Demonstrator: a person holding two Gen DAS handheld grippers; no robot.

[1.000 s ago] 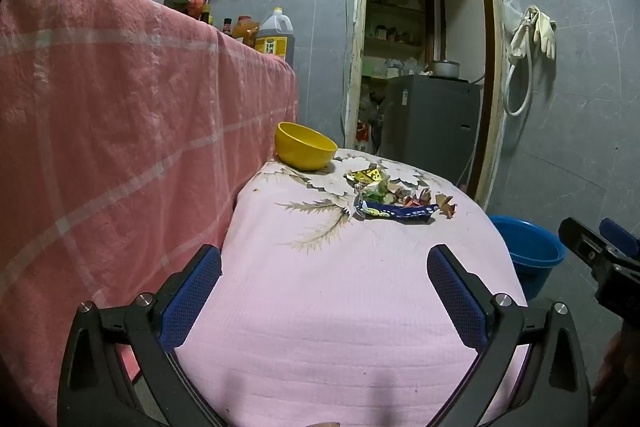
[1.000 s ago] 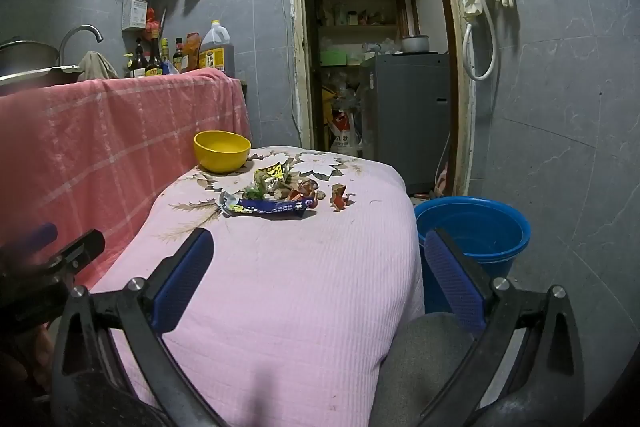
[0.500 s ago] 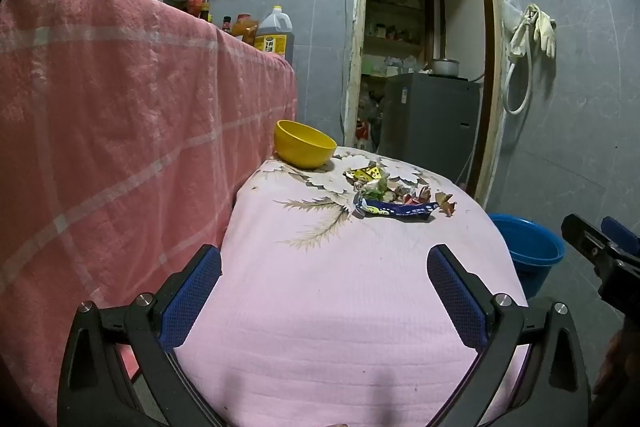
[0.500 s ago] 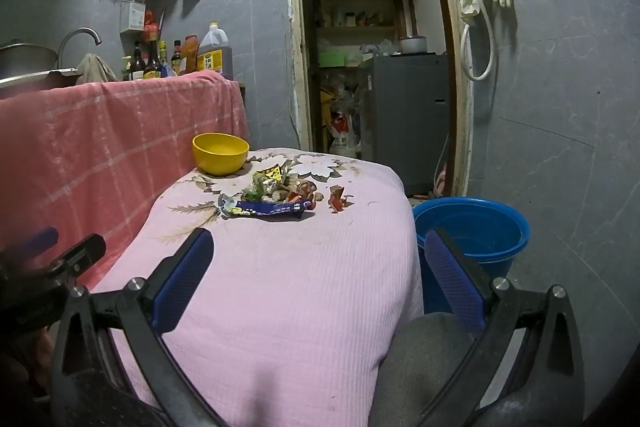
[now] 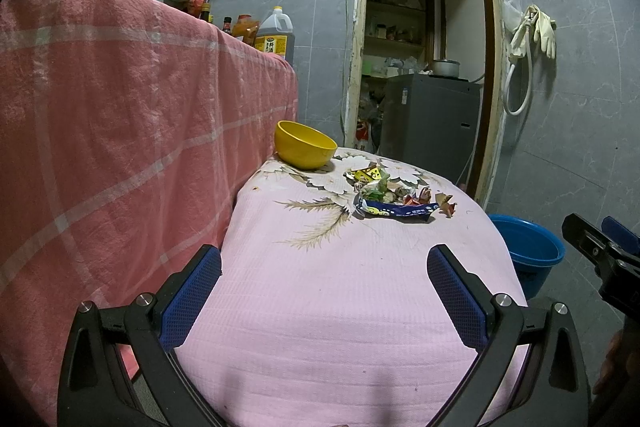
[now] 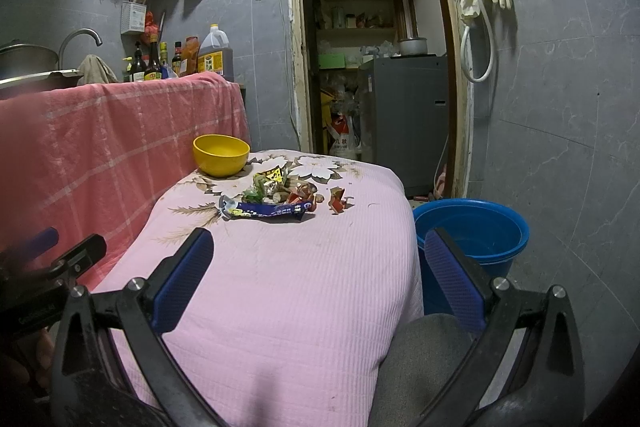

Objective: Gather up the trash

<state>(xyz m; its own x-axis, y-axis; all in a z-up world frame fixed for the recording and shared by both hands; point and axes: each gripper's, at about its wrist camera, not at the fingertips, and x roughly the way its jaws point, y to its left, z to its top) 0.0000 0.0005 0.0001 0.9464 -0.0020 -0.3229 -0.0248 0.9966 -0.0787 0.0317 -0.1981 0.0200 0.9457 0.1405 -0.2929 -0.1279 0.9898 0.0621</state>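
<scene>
Left of the trash pile (image 5: 394,197) stands a yellow bowl (image 5: 306,144), both on the pink-covered table (image 5: 340,299). The left gripper (image 5: 324,287) and right gripper (image 6: 318,273) hover near the table's front edge, well short of the pile, jaws spread wide, holding nothing. Right of the pile, beside the table, sits a blue bucket (image 6: 476,231).

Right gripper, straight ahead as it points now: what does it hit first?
Probably the pink tablecloth: the open right gripper aims low over it, short of the blue snack wrapper. Depth is uncertain.
</scene>
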